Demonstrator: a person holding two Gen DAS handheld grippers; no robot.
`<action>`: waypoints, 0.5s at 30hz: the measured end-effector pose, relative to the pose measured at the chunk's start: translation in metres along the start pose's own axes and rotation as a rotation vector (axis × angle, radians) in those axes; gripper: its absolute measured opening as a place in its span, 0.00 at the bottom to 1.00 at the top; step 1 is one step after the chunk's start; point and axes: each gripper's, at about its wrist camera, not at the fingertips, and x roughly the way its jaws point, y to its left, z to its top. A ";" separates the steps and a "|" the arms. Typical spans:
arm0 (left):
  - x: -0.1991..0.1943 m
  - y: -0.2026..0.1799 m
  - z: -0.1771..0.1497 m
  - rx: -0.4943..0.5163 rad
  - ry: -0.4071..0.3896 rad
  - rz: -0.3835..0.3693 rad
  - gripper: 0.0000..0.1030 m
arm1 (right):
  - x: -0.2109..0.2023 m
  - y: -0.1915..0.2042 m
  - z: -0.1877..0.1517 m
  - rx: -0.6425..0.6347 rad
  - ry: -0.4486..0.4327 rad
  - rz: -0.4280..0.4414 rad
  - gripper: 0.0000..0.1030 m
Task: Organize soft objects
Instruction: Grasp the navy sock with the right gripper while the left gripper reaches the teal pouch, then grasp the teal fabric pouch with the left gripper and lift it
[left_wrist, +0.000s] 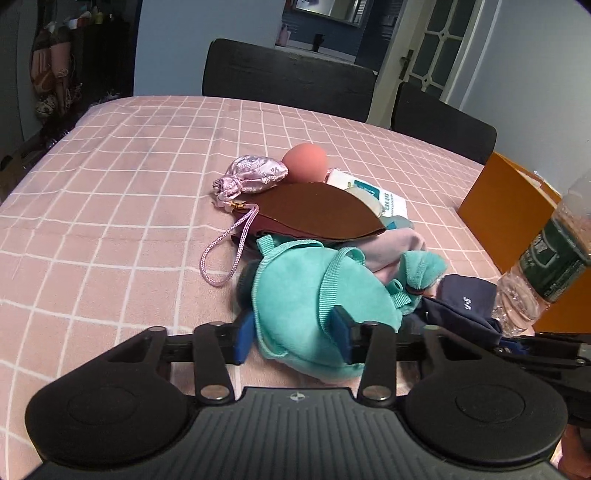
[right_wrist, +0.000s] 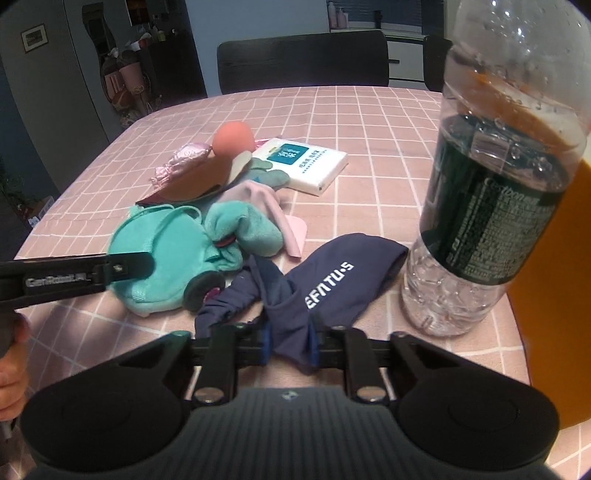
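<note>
A teal plush pouch (left_wrist: 295, 288) with webbing straps lies at the near side of a heap of soft things. My left gripper (left_wrist: 293, 332) is shut on its near end, a blue pad pressing in on each side. The right wrist view shows the same pouch (right_wrist: 162, 254) with one left finger (right_wrist: 125, 266) lying across it. To its right sprawls a navy sock (right_wrist: 332, 273) with white lettering, and my right gripper (right_wrist: 290, 345) is shut on its near end. Behind lie a pale pink cloth (left_wrist: 391, 247), a brown leaf-shaped piece (left_wrist: 314, 214), a pink satin drawstring pouch (left_wrist: 255, 173) and a peach ball (left_wrist: 304, 162).
A pink checked cloth (left_wrist: 110, 184) covers the table. A plastic water bottle (right_wrist: 491, 206) stands close on the right, against an orange box (left_wrist: 506, 210). A white tissue pack (right_wrist: 306, 166) lies behind the heap. Dark chairs (left_wrist: 288, 77) stand at the far edge. A hand (right_wrist: 11, 369) shows at the left.
</note>
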 end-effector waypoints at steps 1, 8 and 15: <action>-0.003 -0.001 -0.001 -0.005 -0.006 0.000 0.41 | -0.001 -0.001 0.000 0.001 0.002 0.005 0.08; -0.037 -0.012 -0.007 0.003 -0.081 0.000 0.18 | -0.016 -0.004 0.002 0.005 -0.027 0.030 0.04; -0.068 -0.023 -0.008 0.042 -0.143 -0.024 0.11 | -0.044 0.000 0.008 -0.019 -0.074 0.060 0.04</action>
